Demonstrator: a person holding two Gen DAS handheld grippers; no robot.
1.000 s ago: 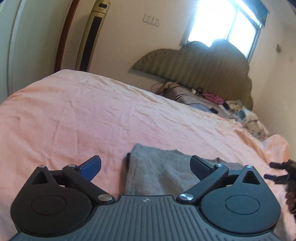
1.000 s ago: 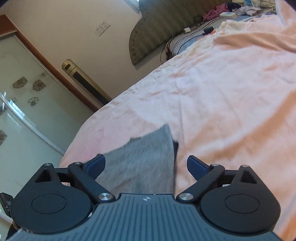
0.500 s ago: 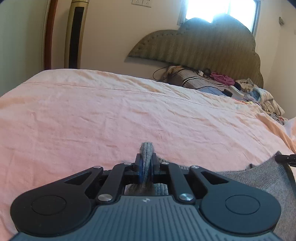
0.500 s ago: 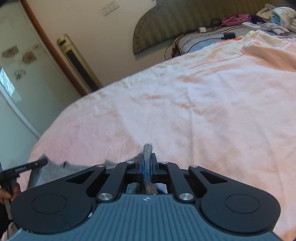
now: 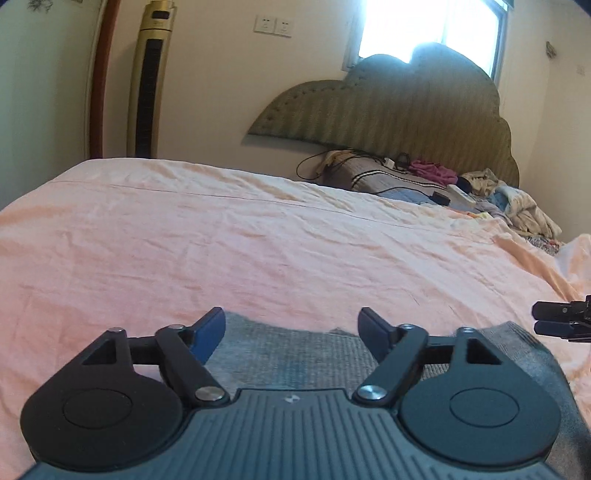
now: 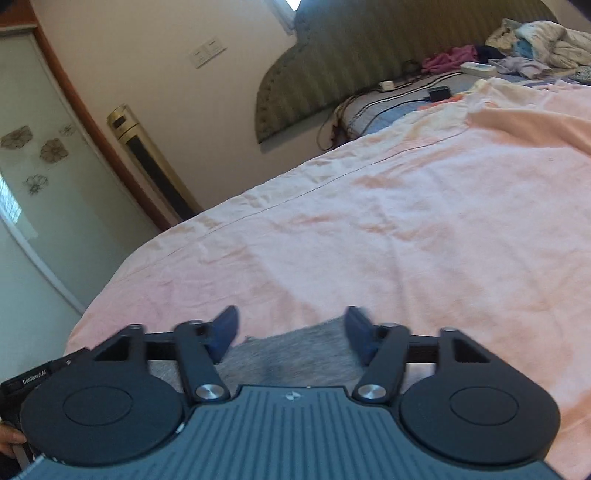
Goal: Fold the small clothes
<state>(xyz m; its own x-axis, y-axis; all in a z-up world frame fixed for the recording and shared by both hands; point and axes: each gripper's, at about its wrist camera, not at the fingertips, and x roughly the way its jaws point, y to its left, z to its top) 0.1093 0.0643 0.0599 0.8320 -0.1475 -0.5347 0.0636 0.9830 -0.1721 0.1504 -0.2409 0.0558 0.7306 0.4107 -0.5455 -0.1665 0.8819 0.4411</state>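
- Jaws of the left gripper [image 5: 291, 328] are opening; half a second ago they were pinched tight on a fold of the grey garment [image 5: 295, 354], which now lies flat between and under the spread blue pads without being pressed.
- Right gripper [image 6: 291, 325] likewise: it was clamped on a ridge of the same cloth half a second ago and its jaws are now parting, the grey garment [image 6: 295, 354] lying loose between the blurred pads.
- A second ago both pairs of jaws also stood wide over the garment, so each has closed and let go again.
- The garment's far edge now runs straight across the sheet just past the fingertips, instead of standing up in a pinch.
- It rests on a wrinkled pink bedsheet [image 5: 258, 240] covering a wide bed.
- At the far end stands a scalloped olive headboard [image 5: 406, 103], with a striped pillow [image 5: 373, 177], cables and a heap of clothes [image 5: 517, 206] below it.
- A tall gold tower fan [image 5: 147, 81] stands by the wall, with sockets [image 5: 273, 26] above and a bright window [image 5: 428, 26] behind the headboard.
- In the right view, a frosted door with flower patterns [image 6: 37, 155] stands at the left.
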